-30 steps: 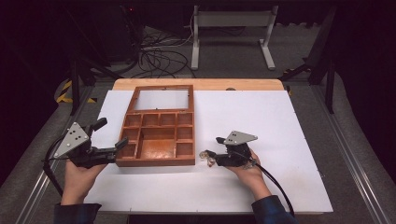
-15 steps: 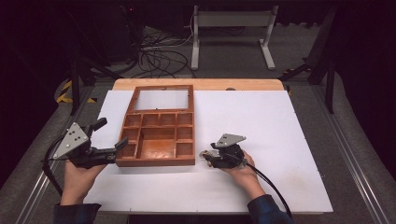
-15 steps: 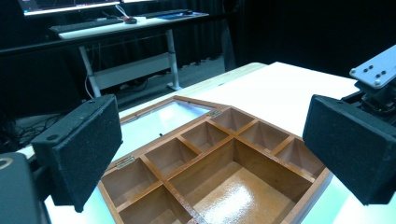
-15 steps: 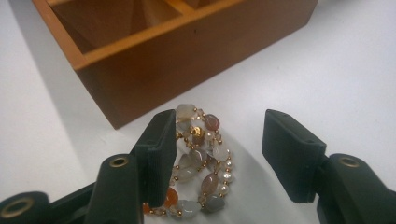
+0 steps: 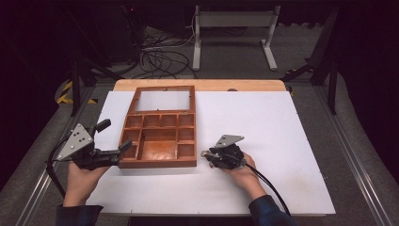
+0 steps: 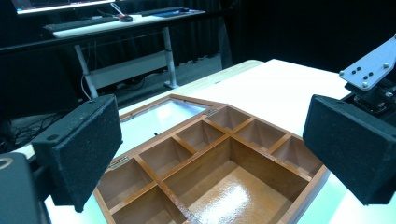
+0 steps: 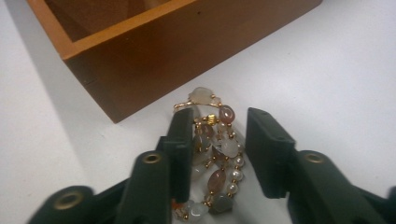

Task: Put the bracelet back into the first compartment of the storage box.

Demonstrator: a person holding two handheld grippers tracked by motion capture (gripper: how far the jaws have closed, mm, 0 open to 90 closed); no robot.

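On the white desk (image 5: 282, 141), toward its near edge, sits a wooden box (image 5: 160, 136). Left tool (image 5: 109, 141) waits wide apart at its left side. Right tool (image 7: 219, 140), just closing, has a bead bracelet (image 7: 215, 154) between its jaws near the box's corner.

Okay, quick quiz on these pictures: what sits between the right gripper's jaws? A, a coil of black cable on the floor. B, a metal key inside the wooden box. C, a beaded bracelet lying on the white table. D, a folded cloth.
C: the right gripper view shows the beaded bracelet on the white table between the right gripper jaws, just outside the wooden box.
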